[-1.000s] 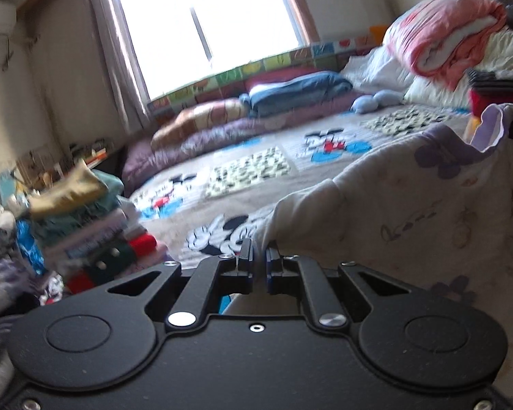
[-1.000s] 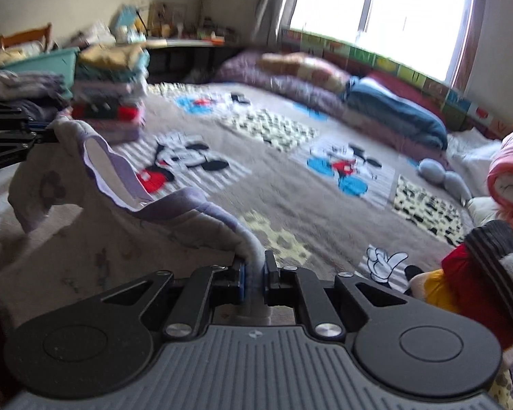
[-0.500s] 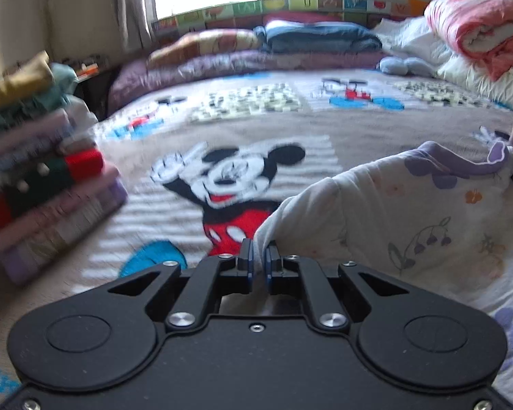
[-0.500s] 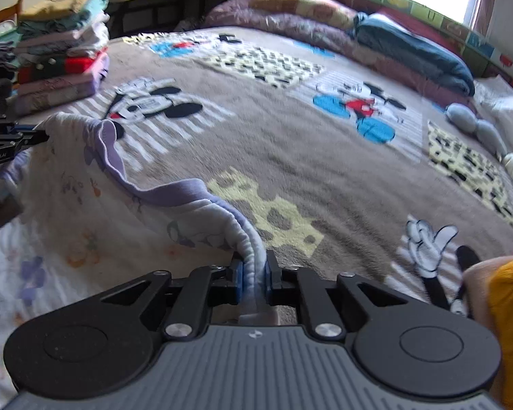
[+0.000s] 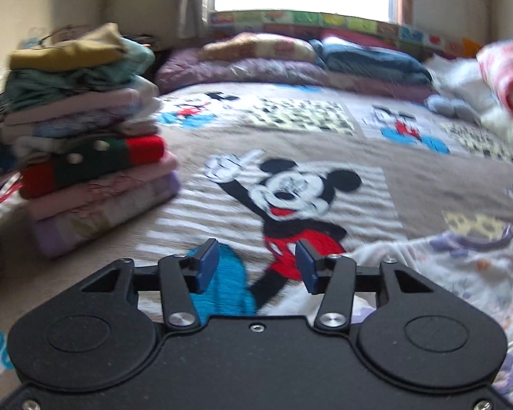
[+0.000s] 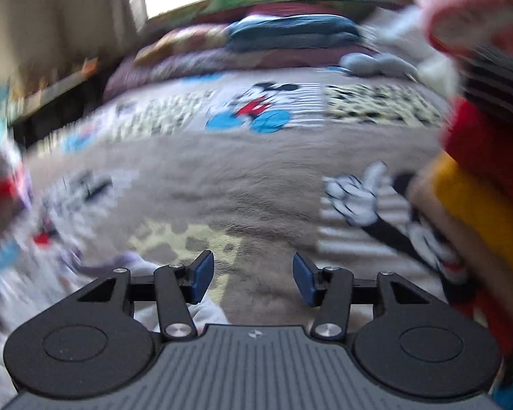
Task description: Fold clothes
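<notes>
A white floral garment with purple trim (image 5: 444,266) lies spread on the Mickey Mouse bedspread (image 5: 325,130), at the lower right of the left wrist view. In the right wrist view it (image 6: 34,273) lies at the lower left, blurred. My left gripper (image 5: 257,265) is open and empty, just left of the garment's edge. My right gripper (image 6: 253,278) is open and empty above the bedspread (image 6: 239,171), with the garment's trim beside its left finger.
A tall stack of folded clothes (image 5: 85,143) stands at the left of the bed. Pillows and folded bedding (image 5: 290,58) line the far edge under the window. A pile of red, yellow and striped clothes (image 6: 478,171) sits close on the right.
Both grippers have opened and let go of the garment, which has dropped flat onto the bedspread. Both cameras have swung, the right one fast enough to blur.
</notes>
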Demonstrator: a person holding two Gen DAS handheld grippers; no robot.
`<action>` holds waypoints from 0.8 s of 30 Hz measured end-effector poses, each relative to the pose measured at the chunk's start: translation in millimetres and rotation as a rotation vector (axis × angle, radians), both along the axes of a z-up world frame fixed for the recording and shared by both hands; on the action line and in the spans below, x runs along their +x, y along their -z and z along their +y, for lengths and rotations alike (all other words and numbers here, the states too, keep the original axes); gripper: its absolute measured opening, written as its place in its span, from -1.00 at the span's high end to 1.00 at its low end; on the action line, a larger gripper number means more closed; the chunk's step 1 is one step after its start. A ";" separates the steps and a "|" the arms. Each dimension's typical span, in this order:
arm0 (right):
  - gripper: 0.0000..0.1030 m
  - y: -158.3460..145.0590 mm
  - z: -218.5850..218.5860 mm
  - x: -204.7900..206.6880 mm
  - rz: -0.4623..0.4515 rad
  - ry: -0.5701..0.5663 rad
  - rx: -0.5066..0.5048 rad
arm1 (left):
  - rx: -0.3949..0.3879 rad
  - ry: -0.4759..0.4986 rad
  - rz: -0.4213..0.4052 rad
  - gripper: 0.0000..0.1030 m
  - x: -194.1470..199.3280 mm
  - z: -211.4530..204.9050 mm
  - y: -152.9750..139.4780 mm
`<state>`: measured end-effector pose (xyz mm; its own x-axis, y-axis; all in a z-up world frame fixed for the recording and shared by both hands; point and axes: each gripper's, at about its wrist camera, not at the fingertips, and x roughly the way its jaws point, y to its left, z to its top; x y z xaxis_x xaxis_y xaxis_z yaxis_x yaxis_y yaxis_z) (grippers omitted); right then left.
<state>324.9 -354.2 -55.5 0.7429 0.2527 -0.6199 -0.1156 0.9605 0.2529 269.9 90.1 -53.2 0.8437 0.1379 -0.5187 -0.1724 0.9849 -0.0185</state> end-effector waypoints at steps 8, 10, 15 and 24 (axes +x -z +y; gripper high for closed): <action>-0.08 30.4 -45.7 -132.3 0.035 0.202 0.179 | -0.252 -0.148 0.008 -0.16 -54.9 53.0 -6.5; -0.12 44.2 -51.2 -168.2 0.051 0.291 0.206 | -0.331 -0.212 0.012 -0.19 -73.9 69.1 -1.5; -0.19 69.8 -52.0 -220.8 0.044 0.436 0.294 | -0.537 -0.378 0.036 -0.21 -120.0 96.5 14.7; -0.37 83.9 -30.9 -220.1 -0.023 0.470 0.414 | -0.736 -0.328 0.098 -0.23 -129.6 79.0 46.4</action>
<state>104.7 -385.1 -139.4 0.8452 0.1118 -0.5226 0.2852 0.7327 0.6179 140.3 169.1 -99.6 0.7653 -0.0349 -0.6427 -0.4851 0.6250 -0.6116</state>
